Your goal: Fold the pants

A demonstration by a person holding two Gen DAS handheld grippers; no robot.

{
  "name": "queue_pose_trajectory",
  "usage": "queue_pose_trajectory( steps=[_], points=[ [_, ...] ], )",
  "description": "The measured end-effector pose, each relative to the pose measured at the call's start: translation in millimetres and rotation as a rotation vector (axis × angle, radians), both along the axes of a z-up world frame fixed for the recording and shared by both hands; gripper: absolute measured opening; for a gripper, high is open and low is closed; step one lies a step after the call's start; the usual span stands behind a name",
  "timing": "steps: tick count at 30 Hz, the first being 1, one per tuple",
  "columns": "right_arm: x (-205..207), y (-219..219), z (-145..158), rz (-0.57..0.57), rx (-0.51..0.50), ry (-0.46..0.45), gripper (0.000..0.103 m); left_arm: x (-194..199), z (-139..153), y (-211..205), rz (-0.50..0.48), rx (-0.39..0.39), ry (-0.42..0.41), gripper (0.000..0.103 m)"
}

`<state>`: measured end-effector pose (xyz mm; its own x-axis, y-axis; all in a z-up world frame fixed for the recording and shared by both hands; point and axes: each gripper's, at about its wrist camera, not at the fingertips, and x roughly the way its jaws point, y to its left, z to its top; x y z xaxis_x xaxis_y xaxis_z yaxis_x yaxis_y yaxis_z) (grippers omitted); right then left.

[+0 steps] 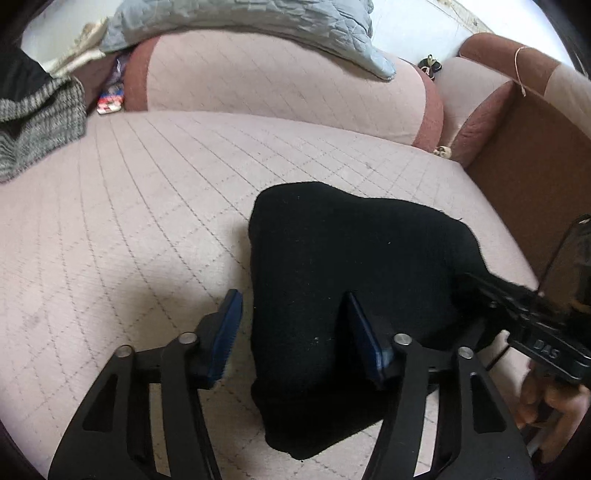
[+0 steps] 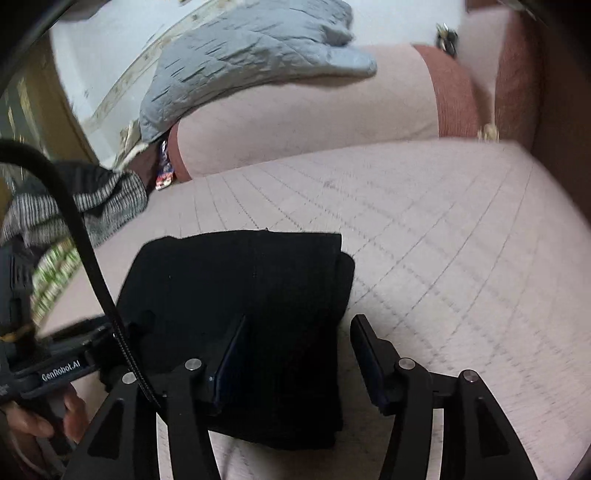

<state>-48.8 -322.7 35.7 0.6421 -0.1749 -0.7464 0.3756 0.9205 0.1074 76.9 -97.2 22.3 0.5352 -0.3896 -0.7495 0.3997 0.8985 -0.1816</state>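
Observation:
The black pants (image 1: 332, 280) lie folded into a compact bundle on the pink quilted sofa seat (image 1: 129, 229); they also show in the right wrist view (image 2: 251, 295). My left gripper (image 1: 291, 299) is open, its fingers straddling the bundle's left edge, holding nothing. My right gripper (image 2: 299, 325) is open, straddling the bundle's right edge, holding nothing. The right gripper also shows in the left wrist view (image 1: 517, 306), at the bundle's right side. The left gripper shows in the right wrist view (image 2: 74, 354), at the bundle's left.
A pink back cushion (image 1: 280, 81) with a grey quilted blanket (image 1: 258, 18) on it stands behind the seat. A grey knitted garment (image 1: 40, 118) lies at the far left. A brown armrest (image 1: 524, 155) borders the seat on the right.

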Motion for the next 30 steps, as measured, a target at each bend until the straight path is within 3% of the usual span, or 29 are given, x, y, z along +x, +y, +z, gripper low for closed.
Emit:
queue_pose_trajectory(
  steps=[6,10,13,19,30],
  points=[
    [-12,20,28,0.021,-0.207,-0.066,0.054,-2,2,5,0.013,0.016,-0.014,0.062],
    [-14,41,39,0.103,-0.264,-0.139,0.054,-6,9,2,0.035,0.042,-0.058,0.062],
    [-7,50,30,0.16,-0.266,-0.1,0.054,-9,13,3,0.048,0.058,-0.09,0.061],
    [10,48,6,0.146,-0.24,-0.007,0.054,-10,19,9,0.089,0.071,-0.12,0.062],
    [-13,59,30,0.144,-0.185,-0.062,0.054,-35,43,9,0.118,0.088,-0.194,0.061]
  ],
)
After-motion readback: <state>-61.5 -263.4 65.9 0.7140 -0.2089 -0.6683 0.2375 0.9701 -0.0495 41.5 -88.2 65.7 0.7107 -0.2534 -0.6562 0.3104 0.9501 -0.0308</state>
